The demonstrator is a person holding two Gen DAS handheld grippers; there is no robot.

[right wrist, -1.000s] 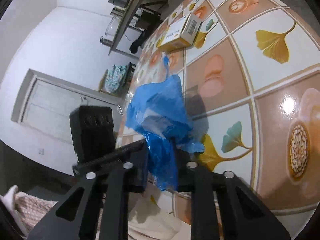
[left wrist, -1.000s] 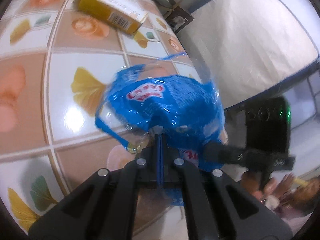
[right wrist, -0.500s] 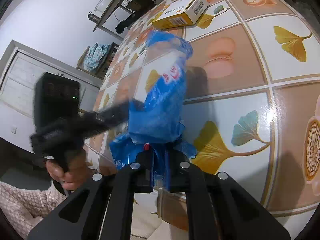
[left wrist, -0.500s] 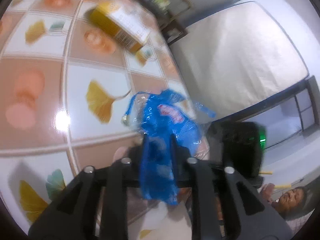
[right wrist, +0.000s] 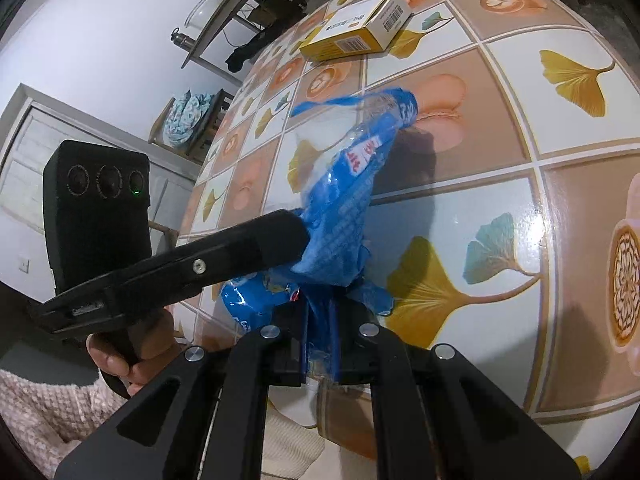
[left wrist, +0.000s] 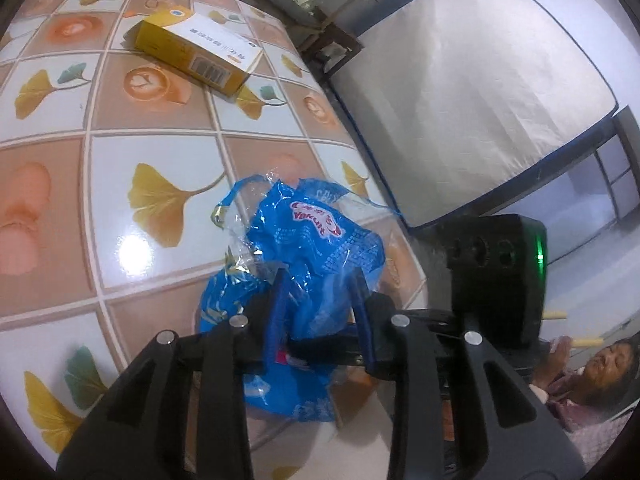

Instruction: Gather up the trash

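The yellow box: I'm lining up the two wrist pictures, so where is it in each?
Left wrist: yellow box upper left, lying on the tiled table.
Right wrist: yellow box top centre.
Shared landmark: the blue wrapper, nearer the camera than the box in both.

A table (left wrist: 152, 168) with a glossy tiled top carries everything. Its tiles alternate white and tan squares, printed with yellow and teal ginkgo leaves, pink macarons and coffee cups, and pale grout lines run between them. A yellow and white box (left wrist: 196, 54) with a barcode lies flat on the far part of the table (right wrist: 500, 152); in the right wrist view the same box (right wrist: 356, 26) sits near the far edge.
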